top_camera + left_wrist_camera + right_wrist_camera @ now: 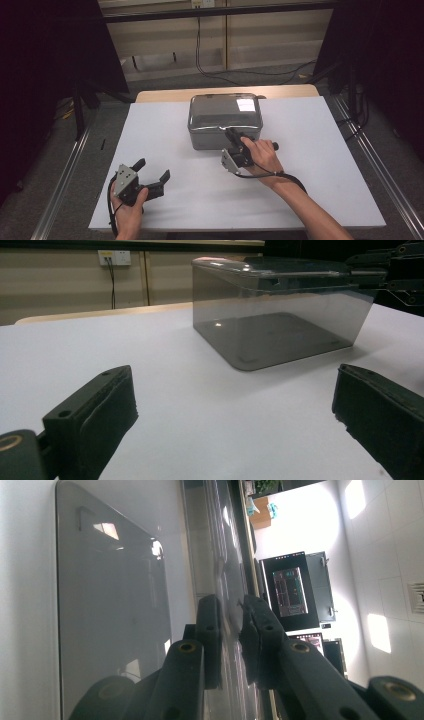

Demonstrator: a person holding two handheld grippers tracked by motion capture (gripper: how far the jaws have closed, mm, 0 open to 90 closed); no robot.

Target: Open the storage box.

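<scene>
Centrally, far side of the white table [310, 165]: one smoky translucent plastic box [225, 120], rectangular with rounded corners, glossy lid [270, 267] on, nothing visible inside. Right gripper [236, 136] sits at the box's near edge, jaws closed tight on the lid's rim. Left gripper [152, 172] rests near-left, well apart from the box, jaws spread wide, holding nothing.

White tabletop [310, 165]; smoky clear lidded box [225, 120] rests on it toward twelve o'clock of centre.
</scene>
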